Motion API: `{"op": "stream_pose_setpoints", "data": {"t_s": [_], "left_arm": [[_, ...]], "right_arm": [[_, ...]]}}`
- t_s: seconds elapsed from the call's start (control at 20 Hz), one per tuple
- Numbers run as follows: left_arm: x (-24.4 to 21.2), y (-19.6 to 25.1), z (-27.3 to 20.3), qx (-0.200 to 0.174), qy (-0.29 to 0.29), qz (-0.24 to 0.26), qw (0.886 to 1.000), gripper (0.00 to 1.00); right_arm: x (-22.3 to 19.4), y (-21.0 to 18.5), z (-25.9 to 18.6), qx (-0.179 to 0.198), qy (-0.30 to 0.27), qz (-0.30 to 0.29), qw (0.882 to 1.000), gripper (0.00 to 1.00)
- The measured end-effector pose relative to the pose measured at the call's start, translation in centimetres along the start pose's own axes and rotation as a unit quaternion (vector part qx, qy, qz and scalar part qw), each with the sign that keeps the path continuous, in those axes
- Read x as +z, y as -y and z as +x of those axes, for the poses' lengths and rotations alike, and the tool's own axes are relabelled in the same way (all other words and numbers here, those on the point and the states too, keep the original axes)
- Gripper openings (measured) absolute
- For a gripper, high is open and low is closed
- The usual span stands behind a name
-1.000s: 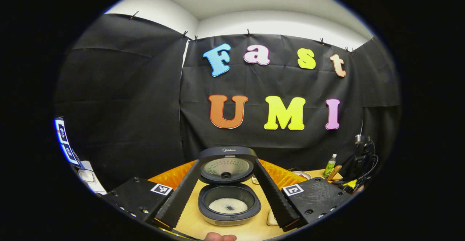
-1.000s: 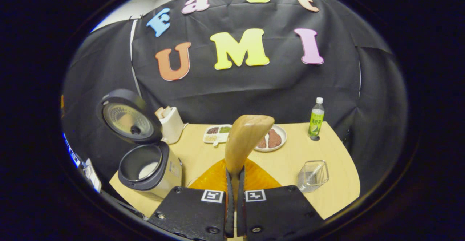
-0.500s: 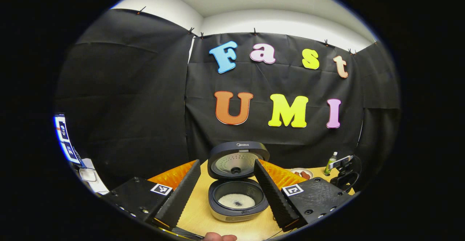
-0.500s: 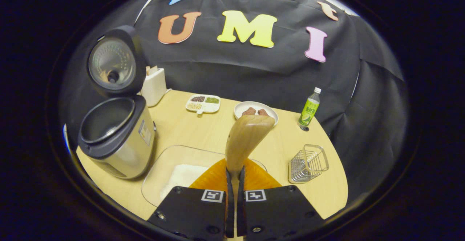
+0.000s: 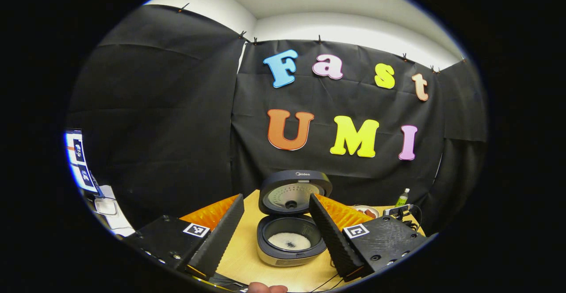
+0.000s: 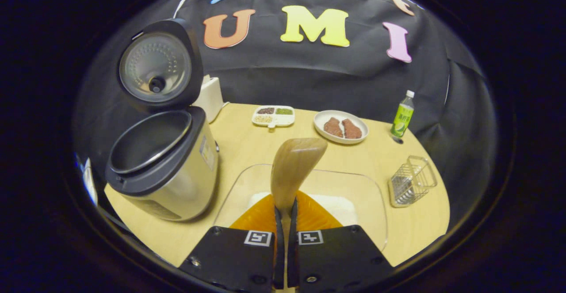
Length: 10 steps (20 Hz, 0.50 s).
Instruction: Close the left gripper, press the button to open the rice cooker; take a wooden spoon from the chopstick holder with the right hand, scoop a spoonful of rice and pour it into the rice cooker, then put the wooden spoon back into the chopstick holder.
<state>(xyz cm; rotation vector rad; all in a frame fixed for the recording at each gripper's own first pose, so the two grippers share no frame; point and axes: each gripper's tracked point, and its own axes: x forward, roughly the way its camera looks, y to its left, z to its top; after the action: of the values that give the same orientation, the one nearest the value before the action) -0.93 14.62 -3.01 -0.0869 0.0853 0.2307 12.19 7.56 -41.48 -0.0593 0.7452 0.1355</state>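
Observation:
The rice cooker (image 5: 290, 244) stands open on the wooden table, lid (image 5: 294, 191) upright, with white rice and a dark speck in its pot. My left gripper (image 5: 275, 200) is open, its fingers on either side of the cooker and well short of it. My right gripper (image 6: 285, 207) is shut on the handle of the wooden spoon (image 6: 295, 162), whose bowl points forward above a clear glass dish (image 6: 367, 187) holding white rice (image 6: 338, 207). In the right gripper view the cooker (image 6: 166, 169) is to the left. The white chopstick holder (image 6: 211, 98) stands behind it.
At the back of the table are a sectioned dish of beans (image 6: 273, 115), a plate with two meat pieces (image 6: 340, 127) and a green bottle (image 6: 402, 116). A wire basket (image 6: 411, 180) sits at the right edge. A hand (image 5: 265, 288) shows below the left gripper.
My right gripper with the spoon has come down and forward over the glass dish of rice. My left gripper has drawn back a little from the cooker and stays open.

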Motion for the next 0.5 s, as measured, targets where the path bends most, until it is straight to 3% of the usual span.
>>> {"op": "stream_pose_setpoints", "data": {"t_s": [0.15, 0.5], "left_arm": [[-0.1, -0.3, -0.5, 0.013, -0.002, 0.004, 1.000, 0.95], [0.1, 1.4, -0.7, 0.021, -0.006, 0.008, 1.000, 0.95]], "right_arm": [[0.1, -0.5, 0.3, 0.033, -0.020, 0.077, 0.996, 0.08], [0.7, 0.9, 0.7, 0.102, -0.042, 0.223, 0.969, 0.08]]}}
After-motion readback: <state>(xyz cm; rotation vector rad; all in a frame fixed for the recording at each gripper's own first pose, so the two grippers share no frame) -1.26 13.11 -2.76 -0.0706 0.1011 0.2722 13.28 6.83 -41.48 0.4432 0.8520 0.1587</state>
